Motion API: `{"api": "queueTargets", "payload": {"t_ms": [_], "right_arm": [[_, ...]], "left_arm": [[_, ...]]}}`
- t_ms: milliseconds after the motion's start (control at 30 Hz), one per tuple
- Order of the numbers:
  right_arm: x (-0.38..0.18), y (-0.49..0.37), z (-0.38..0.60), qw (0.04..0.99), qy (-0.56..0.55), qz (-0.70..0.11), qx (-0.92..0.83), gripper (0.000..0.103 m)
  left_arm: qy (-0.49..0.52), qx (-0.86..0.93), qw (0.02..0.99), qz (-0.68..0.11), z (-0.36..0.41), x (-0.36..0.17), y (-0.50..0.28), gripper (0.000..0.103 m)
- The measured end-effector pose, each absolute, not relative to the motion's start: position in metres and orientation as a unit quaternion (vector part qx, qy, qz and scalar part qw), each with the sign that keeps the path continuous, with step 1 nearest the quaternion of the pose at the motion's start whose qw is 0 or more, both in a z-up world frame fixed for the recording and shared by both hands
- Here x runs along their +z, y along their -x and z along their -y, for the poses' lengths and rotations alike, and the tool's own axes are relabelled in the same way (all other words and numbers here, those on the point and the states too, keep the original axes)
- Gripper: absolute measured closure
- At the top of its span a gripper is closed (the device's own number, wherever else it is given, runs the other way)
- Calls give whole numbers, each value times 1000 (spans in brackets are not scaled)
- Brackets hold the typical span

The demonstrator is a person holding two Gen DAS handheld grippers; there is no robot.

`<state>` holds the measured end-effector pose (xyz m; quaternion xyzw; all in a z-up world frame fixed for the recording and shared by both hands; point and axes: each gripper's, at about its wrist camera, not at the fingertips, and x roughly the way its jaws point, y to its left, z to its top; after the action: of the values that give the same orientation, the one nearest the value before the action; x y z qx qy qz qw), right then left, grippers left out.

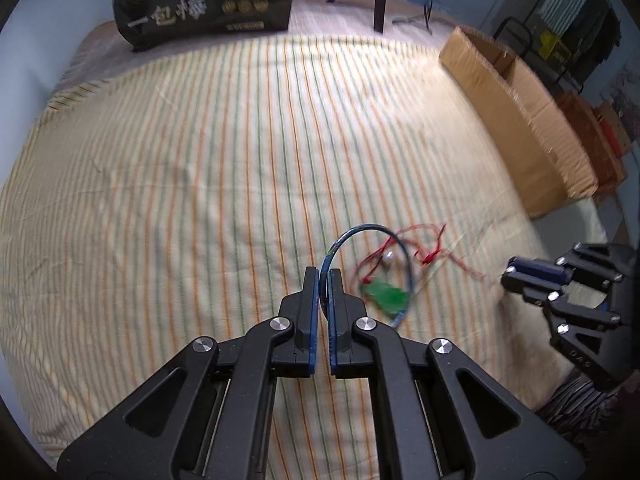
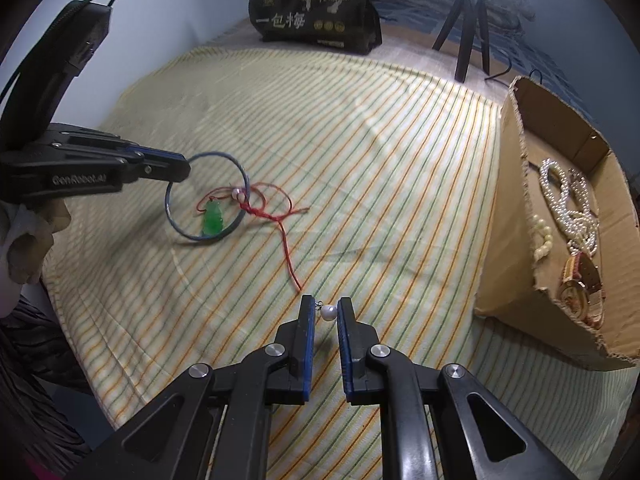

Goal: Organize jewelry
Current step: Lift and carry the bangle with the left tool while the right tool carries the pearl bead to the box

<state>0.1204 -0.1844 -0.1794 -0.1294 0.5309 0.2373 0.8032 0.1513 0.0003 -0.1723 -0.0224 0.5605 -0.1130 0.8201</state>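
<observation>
My left gripper point(image 1: 323, 274) is shut on a thin blue bangle point(image 1: 362, 232) and holds it tilted above the striped cloth; it also shows in the right wrist view point(image 2: 182, 170) with the bangle point(image 2: 208, 196). Below the bangle lies a green pendant point(image 2: 212, 220) on a red cord point(image 2: 276, 216), with a small pearl bead point(image 2: 237, 193) beside it. My right gripper point(image 2: 325, 312) is shut on a pearl earring point(image 2: 329, 313) and appears at the right edge of the left wrist view point(image 1: 510, 276).
A cardboard box point(image 2: 504, 216) at the right holds pearl strands point(image 2: 568, 200) and a gold watch point(image 2: 580, 284). A black printed bag point(image 2: 316, 8) and a tripod point(image 2: 468, 28) stand at the far edge. The striped cloth point(image 2: 360, 152) covers the table.
</observation>
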Motion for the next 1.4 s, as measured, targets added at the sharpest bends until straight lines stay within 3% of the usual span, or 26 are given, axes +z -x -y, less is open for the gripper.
{"api": "queueTargets", "payload": {"t_ms": [500,1400], "right_arm": [[-144,-120,189,833,105,-488,238,94],[-73,-148,286,891,24,-424,158,94]], "left_arm": [[83,-140,858,-488,-5,-97,-146,102],[73,-224,867,-439,94,-48,-162,102]]}}
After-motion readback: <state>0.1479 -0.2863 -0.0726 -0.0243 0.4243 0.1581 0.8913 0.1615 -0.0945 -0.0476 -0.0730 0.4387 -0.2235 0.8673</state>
